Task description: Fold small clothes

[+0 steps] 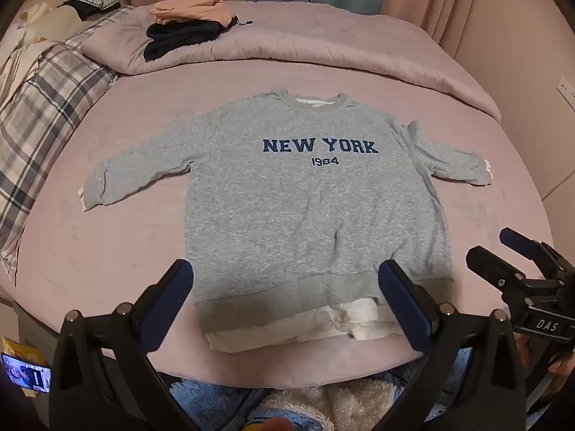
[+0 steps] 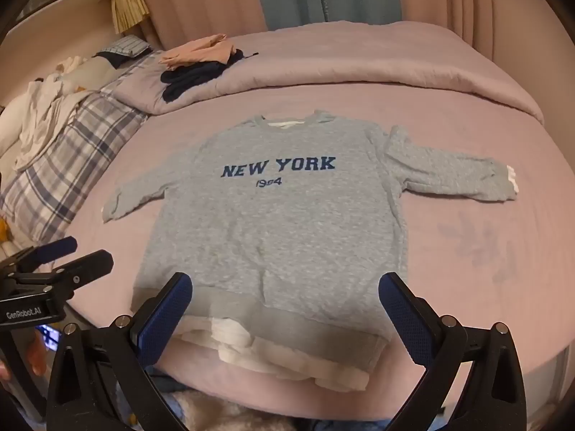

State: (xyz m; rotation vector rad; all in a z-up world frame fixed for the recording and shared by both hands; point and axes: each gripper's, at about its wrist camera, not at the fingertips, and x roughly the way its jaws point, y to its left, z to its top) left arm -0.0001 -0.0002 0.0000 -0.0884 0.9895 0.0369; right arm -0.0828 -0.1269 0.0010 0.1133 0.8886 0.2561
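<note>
A small grey sweatshirt [image 1: 305,194] printed "NEW YORK 1984" lies flat and face up on the pink bed, both sleeves spread out, a white hem [image 1: 305,327] showing at its near edge. It also shows in the right wrist view [image 2: 280,230]. My left gripper [image 1: 285,287] is open and empty, hovering just above the hem. My right gripper [image 2: 285,298] is open and empty over the hem too. The right gripper appears at the right edge of the left view [image 1: 503,251]; the left gripper appears at the left edge of the right view [image 2: 75,255].
A folded pink quilt [image 1: 323,36] lies across the far side of the bed, with a stack of folded pink and dark clothes [image 1: 190,25] on it. A plaid blanket [image 1: 46,107] and loose laundry lie at the left. A phone [image 1: 25,371] sits at the near left.
</note>
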